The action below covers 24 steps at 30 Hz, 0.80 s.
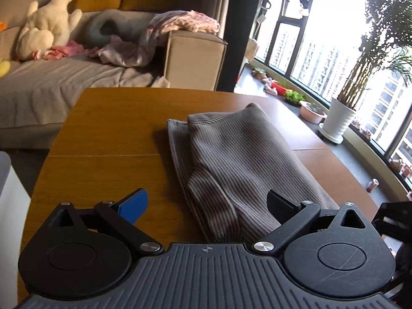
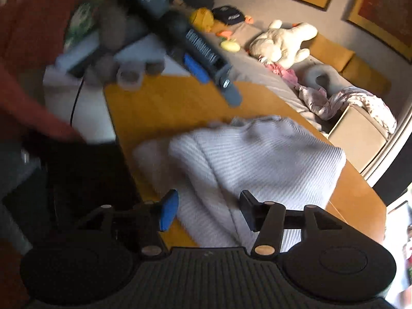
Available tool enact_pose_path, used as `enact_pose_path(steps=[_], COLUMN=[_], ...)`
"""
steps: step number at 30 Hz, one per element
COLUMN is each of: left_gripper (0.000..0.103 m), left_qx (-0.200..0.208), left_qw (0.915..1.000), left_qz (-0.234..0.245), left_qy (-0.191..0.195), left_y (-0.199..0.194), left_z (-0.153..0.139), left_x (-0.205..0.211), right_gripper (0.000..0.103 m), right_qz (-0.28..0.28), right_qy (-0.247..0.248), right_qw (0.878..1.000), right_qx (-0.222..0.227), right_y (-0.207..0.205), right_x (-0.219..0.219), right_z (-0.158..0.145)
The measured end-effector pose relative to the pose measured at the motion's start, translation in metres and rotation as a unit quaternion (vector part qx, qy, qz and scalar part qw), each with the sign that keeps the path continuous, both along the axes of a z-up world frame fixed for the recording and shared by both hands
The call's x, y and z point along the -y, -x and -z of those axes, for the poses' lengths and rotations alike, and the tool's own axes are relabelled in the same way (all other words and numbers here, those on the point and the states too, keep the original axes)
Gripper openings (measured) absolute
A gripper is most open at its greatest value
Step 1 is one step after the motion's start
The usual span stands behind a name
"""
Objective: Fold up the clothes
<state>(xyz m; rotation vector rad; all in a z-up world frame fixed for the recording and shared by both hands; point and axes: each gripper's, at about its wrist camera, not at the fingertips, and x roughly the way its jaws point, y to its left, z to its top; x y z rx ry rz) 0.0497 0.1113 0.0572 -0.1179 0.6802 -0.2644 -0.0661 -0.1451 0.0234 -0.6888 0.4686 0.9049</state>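
One garment (image 1: 239,164), a ribbed grey-brown knit folded into a thick bundle, lies on one wooden table (image 1: 108,139). Two grippers are in play, each with one blue pad and one black pad. On the sofa (image 1: 64,77) at the upper left of the left wrist view sit one white plush rabbit (image 1: 49,23) and a heap of pink-patterned cloth (image 1: 159,36); one potted plant (image 1: 342,118) stands at the right by the window.

In the left wrist view the garment fills the centre and lower right of the frame, its near end running down between the fingers of the left gripper (image 1: 207,206). Those fingers stand wide apart, the blue pad over bare table at lower left, the black pad over the cloth at lower right; neither presses on it.

In the right wrist view (blurred) the garment (image 2: 257,164) lies at centre and lower centre, and its near edge passes between the fingers of the right gripper (image 2: 208,211). They stand partly apart with cloth in the gap, and no pad visibly clamps it.

The left gripper (image 2: 198,59) also shows at the upper centre of the right wrist view, slanting down toward the table, held by a hand (image 2: 116,38) with a red sleeve (image 2: 31,51) at the upper left.
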Motion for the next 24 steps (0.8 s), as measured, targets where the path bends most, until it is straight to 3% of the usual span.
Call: enact_pose_path(steps=[3,7,10,14,20,22,24], left_gripper=[0.102,0.102,0.103,0.103,0.103,0.103,0.103], left_qx=[-0.001,0.005,0.016,0.027,0.027,0.024,0.017], left_qw=[0.9999,0.9996,0.9988,0.9954,0.9780,0.9718,0.9709], left_qz=[0.011,0.025,0.039,0.080,0.163,0.167,0.149], left_qy=[-0.005,-0.016,-0.027,-0.045,-0.128,-0.164,-0.186], left_y=[0.001,0.004,0.012,0.024,0.034,0.032,0.024], left_z=[0.002,0.000,-0.002,-0.001,0.022,0.035,0.046], left_x=[0.007,0.011,0.011,0.016,0.054,0.067,0.072], right_gripper=[0.063,0.058,0.056,0.056,0.056,0.056,0.058], right_qz=[-0.006,0.022,0.070,0.102,0.138,0.144,0.136], right_qy=[0.018,0.013,-0.028,-0.070,-0.147,-0.162,-0.148], right_qw=[1.000,0.999,0.997,0.990,0.967,0.962,0.970], right_qx=[0.025,0.046,-0.014,-0.061,-0.155,-0.167,-0.136], right_y=[0.004,-0.012,-0.052,-0.082,-0.110,-0.114,-0.105], right_x=[-0.007,-0.026,-0.025,-0.017,0.004,0.009,0.007], right_z=[0.010,0.018,0.014,0.008,0.000,0.000,0.000])
